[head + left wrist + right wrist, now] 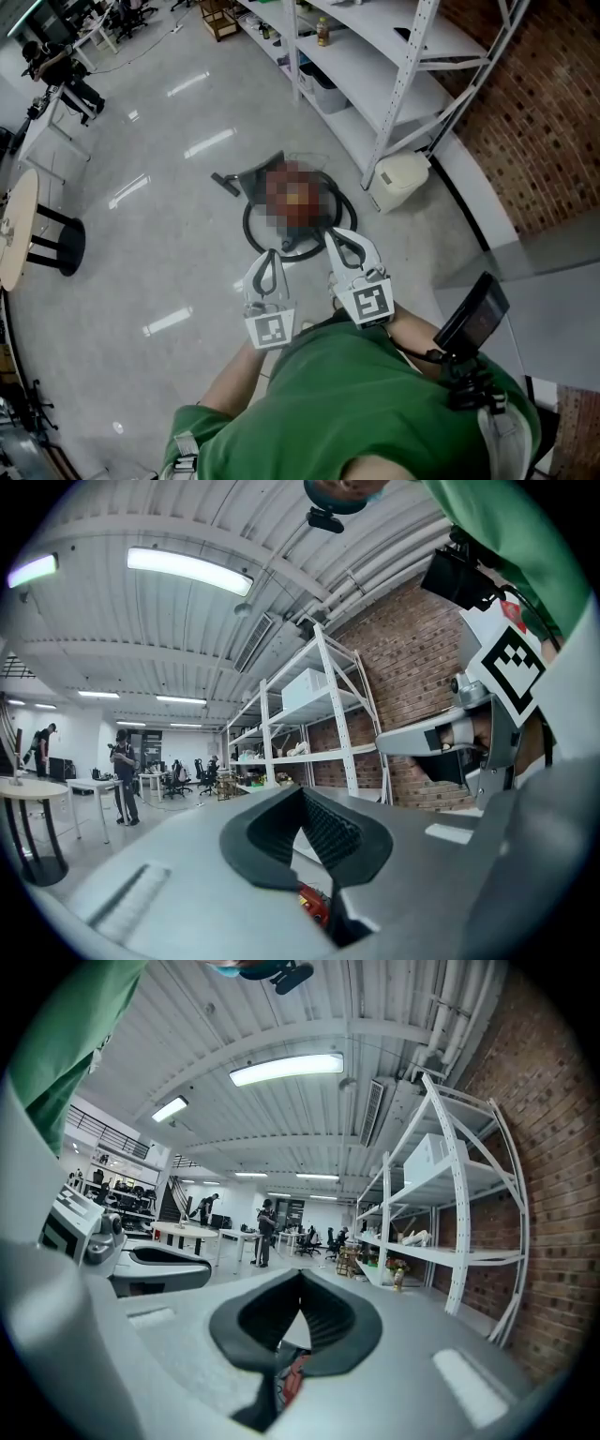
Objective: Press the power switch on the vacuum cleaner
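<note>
A person in a green shirt stands over the vacuum cleaner [255,178], which sits on the floor just beyond both tools. The left gripper [271,253] and right gripper [334,234] are side by side, jaws closed and empty. This looks like the approach. The next move is likely lowering a closed tip onto the switch, which is not visible.

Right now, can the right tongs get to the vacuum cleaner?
Probably yes. The right tongs, shut and empty, point at the vacuum cleaner on the floor just ahead, nothing between. The switch itself can't be made out.
</note>
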The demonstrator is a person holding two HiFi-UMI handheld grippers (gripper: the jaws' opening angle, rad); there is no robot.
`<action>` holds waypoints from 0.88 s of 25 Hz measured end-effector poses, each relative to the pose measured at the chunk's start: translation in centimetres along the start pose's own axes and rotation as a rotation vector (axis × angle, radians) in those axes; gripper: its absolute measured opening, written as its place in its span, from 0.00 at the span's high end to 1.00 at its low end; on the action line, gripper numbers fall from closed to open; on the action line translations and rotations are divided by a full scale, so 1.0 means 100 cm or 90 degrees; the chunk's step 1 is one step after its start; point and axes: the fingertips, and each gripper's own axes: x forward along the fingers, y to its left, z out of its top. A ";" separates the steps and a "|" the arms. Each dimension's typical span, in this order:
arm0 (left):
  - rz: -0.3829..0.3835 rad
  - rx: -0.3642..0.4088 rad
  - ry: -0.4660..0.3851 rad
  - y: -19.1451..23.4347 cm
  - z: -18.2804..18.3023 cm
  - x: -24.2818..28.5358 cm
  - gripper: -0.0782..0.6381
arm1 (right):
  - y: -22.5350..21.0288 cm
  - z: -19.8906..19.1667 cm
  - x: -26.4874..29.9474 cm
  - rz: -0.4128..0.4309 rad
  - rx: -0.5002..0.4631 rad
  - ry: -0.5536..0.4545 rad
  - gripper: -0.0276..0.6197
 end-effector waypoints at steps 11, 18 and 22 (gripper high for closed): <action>-0.004 0.003 -0.001 -0.005 0.000 0.005 0.88 | -0.006 -0.002 -0.003 0.000 -0.004 0.000 0.95; -0.010 0.000 -0.002 -0.010 -0.003 0.010 0.88 | -0.005 -0.018 -0.004 -0.004 0.014 0.013 0.95; -0.014 -0.006 -0.001 -0.016 0.001 0.016 0.88 | -0.011 -0.019 -0.004 -0.004 0.022 0.014 0.95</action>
